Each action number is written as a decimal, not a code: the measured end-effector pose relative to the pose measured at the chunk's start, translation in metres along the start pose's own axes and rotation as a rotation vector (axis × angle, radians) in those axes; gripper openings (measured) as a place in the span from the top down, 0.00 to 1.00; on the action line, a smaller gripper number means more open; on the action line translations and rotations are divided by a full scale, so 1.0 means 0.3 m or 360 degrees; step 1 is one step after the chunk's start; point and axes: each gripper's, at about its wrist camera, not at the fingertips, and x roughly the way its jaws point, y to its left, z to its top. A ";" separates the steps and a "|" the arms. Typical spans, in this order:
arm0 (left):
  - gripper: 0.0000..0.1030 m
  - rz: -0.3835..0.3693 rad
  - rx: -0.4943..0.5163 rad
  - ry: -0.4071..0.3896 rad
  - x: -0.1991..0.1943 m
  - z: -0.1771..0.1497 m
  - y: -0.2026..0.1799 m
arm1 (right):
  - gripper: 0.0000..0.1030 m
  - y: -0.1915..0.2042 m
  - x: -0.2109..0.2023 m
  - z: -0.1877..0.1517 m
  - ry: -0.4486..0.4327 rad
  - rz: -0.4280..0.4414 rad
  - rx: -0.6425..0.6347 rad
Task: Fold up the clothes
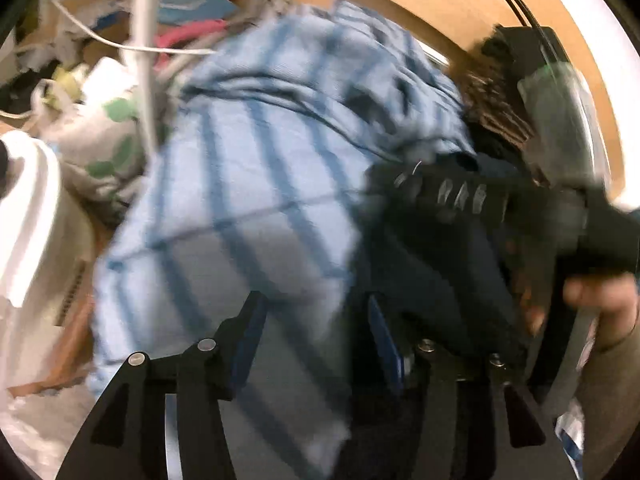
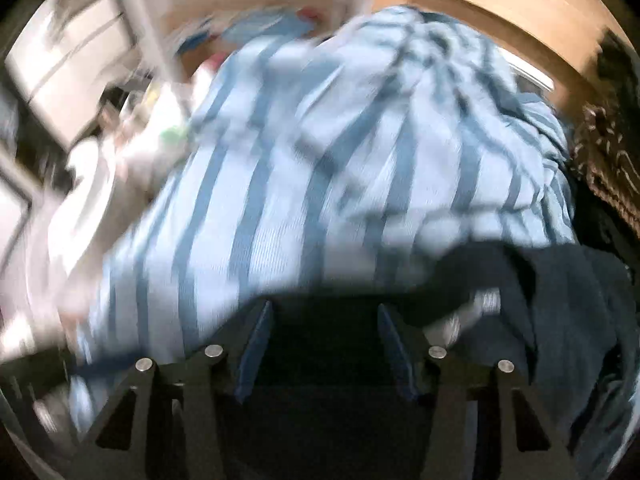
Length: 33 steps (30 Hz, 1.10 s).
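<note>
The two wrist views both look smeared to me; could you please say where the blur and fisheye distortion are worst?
Left wrist view: the blue striped garment and the right gripper crossing it are motion-smeared, while the left gripper stays fairly crisp. Right wrist view: blur is heavier, the clutter at left streaks into white; the wooden surface bows along the rim.

**A lived-in room of a home, full of laundry**

It looks like a home. A light blue striped garment (image 1: 256, 184) lies on a heap of clothes. Behind it sit a cardboard box (image 1: 192, 8) with colourful textiles, a white plastic basket (image 1: 28, 208) and a wooden surface (image 1: 440, 4). White cables (image 1: 144, 40) hang across.
</note>
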 end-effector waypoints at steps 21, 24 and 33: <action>0.88 0.0154 0.0183 0.0485 0.164 0.182 -0.236 | 0.33 -0.164 -0.209 -0.469 0.0055 0.0077 0.0198; 0.98 0.0224 0.0191 0.0408 0.180 0.217 -0.242 | 0.33 -0.187 -0.173 -0.463 0.0078 -0.0003 0.0249; 0.98 0.0337 0.0191 0.0330 0.250 0.335 -0.286 | 0.91 -0.265 -0.163 -0.373 -0.0020 -0.0058 0.0345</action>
